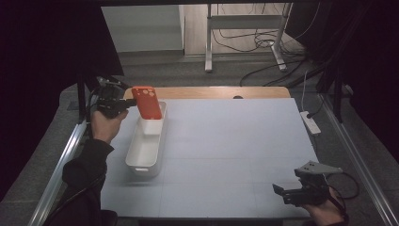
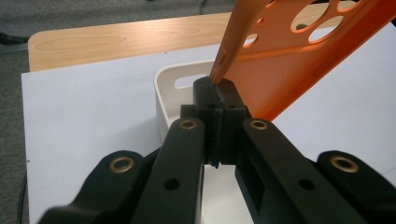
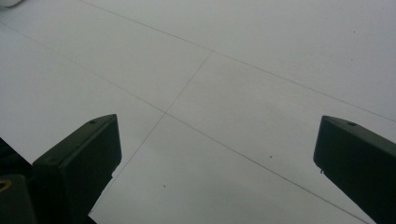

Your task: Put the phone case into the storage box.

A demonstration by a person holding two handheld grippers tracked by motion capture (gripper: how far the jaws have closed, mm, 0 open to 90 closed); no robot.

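An orange phone case with round camera holes hangs tilted over the far end of a long white bin. My left gripper is shut on the case's edge, at the table's far left. In the left gripper view the case rises from the closed jaws of my left gripper, with the bin's slotted end wall just behind. Near the front right corner my right gripper stands open with nothing between its fingers. In the right gripper view the spread jaws of my right gripper look onto bare white table.
The white mat covers the table, with a wooden strip along its far edge. A white power strip lies off the right edge. Metal rails run along both sides. A smaller white piece sits inside the bin.
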